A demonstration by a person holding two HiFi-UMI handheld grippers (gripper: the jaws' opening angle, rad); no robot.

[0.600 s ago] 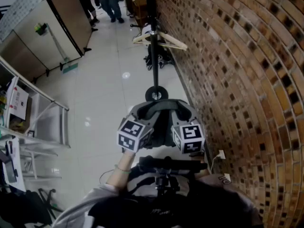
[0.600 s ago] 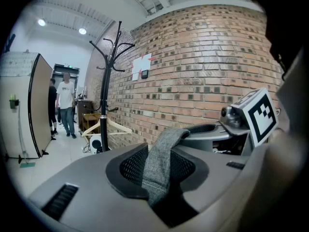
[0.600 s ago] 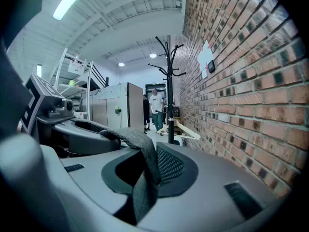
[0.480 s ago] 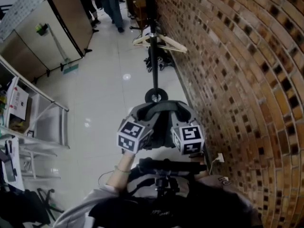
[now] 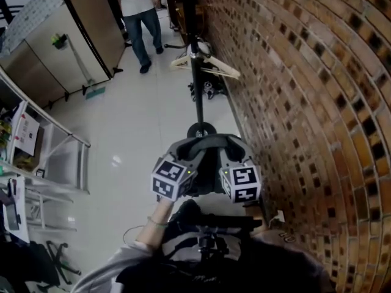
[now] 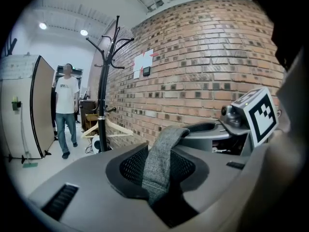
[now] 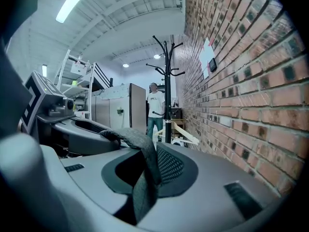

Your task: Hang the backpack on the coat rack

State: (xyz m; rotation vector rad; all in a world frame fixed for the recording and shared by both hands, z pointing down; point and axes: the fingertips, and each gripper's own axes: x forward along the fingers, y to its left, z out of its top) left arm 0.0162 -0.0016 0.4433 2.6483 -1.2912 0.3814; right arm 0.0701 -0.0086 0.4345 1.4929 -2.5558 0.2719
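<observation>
The backpack's grey strap [image 5: 208, 140] arches between my two grippers; its dark body [image 5: 206, 173] hangs beneath them, mostly hidden. The left gripper [image 5: 186, 151] is shut on one end of the strap [image 6: 161, 153], which drops into the gap of its jaws [image 6: 166, 197]. The right gripper [image 5: 233, 148] is shut on the other end [image 7: 140, 144], which runs into its jaws [image 7: 140, 197] the same way. The black coat rack [image 5: 195, 72] stands straight ahead by the brick wall, its round base [image 5: 201, 129] just beyond the grippers. Its hooked top [image 6: 113, 37] shows above in both gripper views [image 7: 166, 52].
A brick wall [image 5: 293, 90] runs along the right. Wooden hangers [image 5: 211, 66] hang low on the rack pole, with clutter on the floor behind. A person [image 5: 137, 17] walks on the white floor beyond. A brown panel [image 5: 91, 23] and metal shelving [image 5: 49, 139] stand left.
The person in the white shirt has walked nearer. The rack's base sits slightly lower in the head view. Both grippers keep their hold on the strap.
</observation>
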